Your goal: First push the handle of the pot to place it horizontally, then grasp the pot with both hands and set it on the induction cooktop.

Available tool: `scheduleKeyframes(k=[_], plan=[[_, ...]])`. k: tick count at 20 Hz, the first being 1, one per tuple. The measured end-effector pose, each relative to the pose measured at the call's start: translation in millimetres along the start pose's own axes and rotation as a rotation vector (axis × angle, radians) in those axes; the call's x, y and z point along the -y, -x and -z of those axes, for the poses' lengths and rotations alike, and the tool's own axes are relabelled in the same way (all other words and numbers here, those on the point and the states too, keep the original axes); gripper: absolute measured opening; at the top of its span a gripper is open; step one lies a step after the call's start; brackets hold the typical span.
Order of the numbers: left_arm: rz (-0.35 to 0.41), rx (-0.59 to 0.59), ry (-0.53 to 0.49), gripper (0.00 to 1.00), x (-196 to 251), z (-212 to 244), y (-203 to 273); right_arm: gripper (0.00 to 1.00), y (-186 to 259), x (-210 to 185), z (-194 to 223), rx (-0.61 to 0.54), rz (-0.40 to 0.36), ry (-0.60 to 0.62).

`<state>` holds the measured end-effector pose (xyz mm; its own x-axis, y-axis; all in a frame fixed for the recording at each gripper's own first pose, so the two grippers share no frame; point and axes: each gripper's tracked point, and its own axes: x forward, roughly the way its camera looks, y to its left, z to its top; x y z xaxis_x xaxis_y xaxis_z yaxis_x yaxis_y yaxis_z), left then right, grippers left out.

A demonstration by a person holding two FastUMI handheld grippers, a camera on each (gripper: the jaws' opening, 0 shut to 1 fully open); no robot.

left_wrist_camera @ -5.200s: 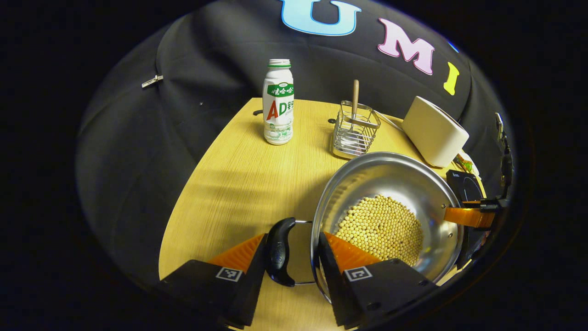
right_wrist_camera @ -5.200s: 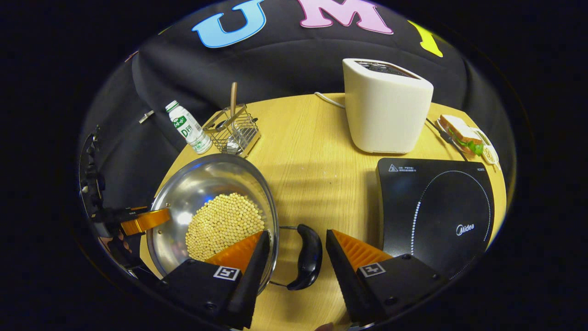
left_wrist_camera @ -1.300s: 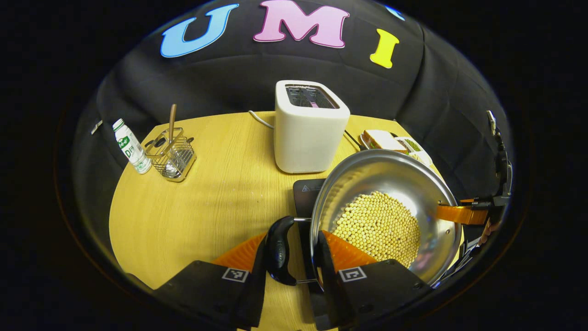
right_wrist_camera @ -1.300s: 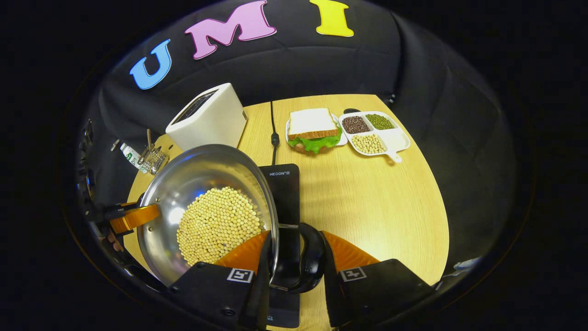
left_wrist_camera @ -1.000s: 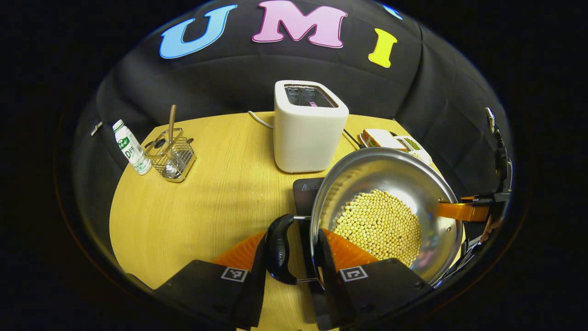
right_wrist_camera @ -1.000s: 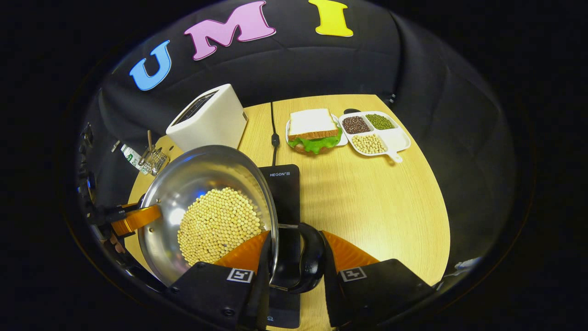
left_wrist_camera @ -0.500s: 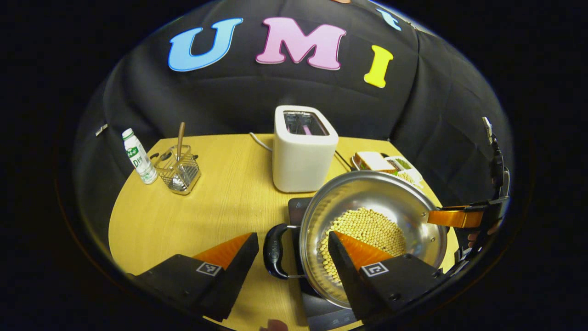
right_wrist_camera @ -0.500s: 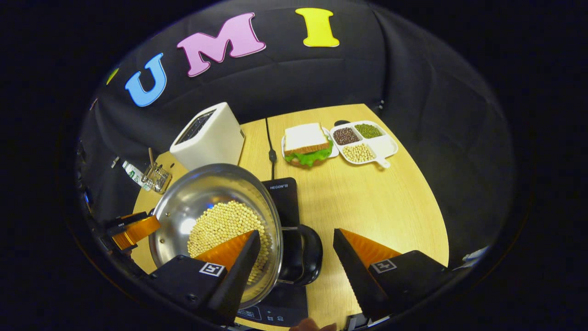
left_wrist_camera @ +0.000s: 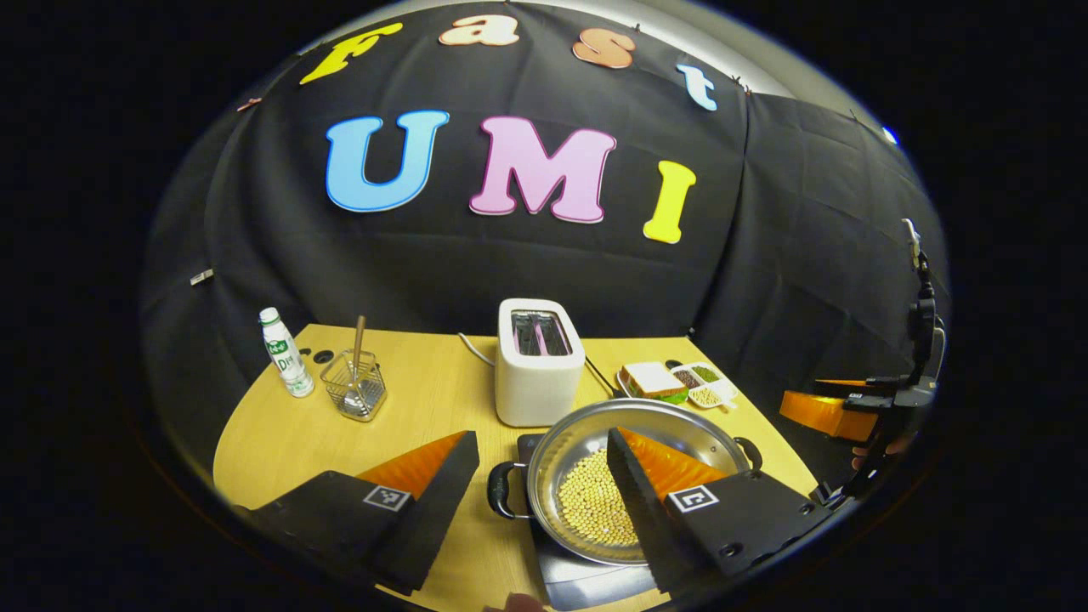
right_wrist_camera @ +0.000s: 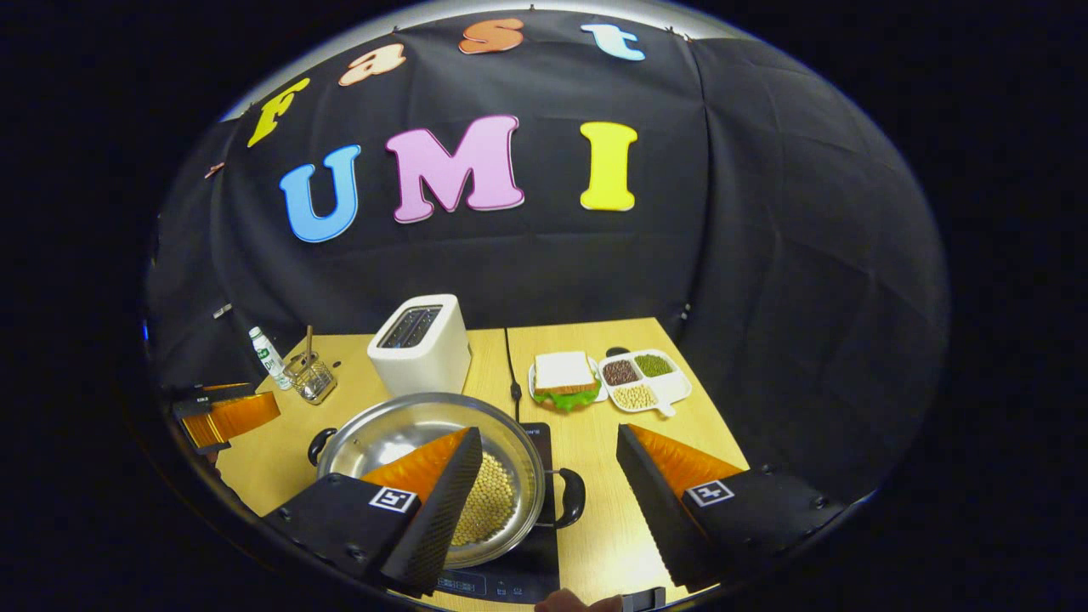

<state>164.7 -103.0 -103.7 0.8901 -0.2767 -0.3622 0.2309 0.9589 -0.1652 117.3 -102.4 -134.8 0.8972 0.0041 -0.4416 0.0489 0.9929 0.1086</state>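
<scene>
In the left gripper view, the left gripper [left_wrist_camera: 544, 455] is seen raised above the worktop [left_wrist_camera: 425, 408] with its jaws spread wide and nothing held between them. Just beyond its fingers, the steel pot [left_wrist_camera: 586, 442] is seen resting on the black induction cooktop [left_wrist_camera: 586, 582], with a layer of soybeans [left_wrist_camera: 591, 506] lying in its bottom. The pot's near black side handle [left_wrist_camera: 501, 490] is seen lying level, free of the fingers. At the right edge of this view the right gripper [left_wrist_camera: 829, 412] is seen well apart from the pot.

In the right gripper view, the right gripper [right_wrist_camera: 548, 463] is likewise seen above the worktop [right_wrist_camera: 646, 442], jaws spread wide and empty. The pot [right_wrist_camera: 399, 433] is seen on the induction cooktop [right_wrist_camera: 510, 578], its right side handle [right_wrist_camera: 574, 499] lying level between the spread fingers but touched by neither. The left gripper [right_wrist_camera: 225, 416] is seen at the left edge, apart from the pot.

Farther back, a white toaster [right_wrist_camera: 421, 344] is seen standing behind the pot, with a sandwich [right_wrist_camera: 563, 378] on a plate and a divided dish of beans [right_wrist_camera: 646, 380] to its right. At the far left, a wire utensil basket [left_wrist_camera: 357, 393] and a small drink bottle [left_wrist_camera: 285, 357] are seen standing near each other.
</scene>
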Motion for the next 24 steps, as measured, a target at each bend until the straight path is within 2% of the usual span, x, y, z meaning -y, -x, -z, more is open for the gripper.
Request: scheduleKeyframes(k=[3,8,20,24], plan=[[-0.003,0.058,0.020,0.94,-1,-19,26,0.99,27,-17,-23,0.064,-0.013,0.000],[-0.048,0.154,-0.006,0.94,-17,-43,72,0.98,66,-38,-48,0.151,-0.021,-0.001],[-0.084,0.250,-0.076,0.94,-32,-48,149,0.98,133,-77,-76,0.334,-0.013,-0.004],[-0.065,0.270,-0.089,0.94,-23,-45,163,0.98,145,-77,-77,0.374,0.003,0.013]])
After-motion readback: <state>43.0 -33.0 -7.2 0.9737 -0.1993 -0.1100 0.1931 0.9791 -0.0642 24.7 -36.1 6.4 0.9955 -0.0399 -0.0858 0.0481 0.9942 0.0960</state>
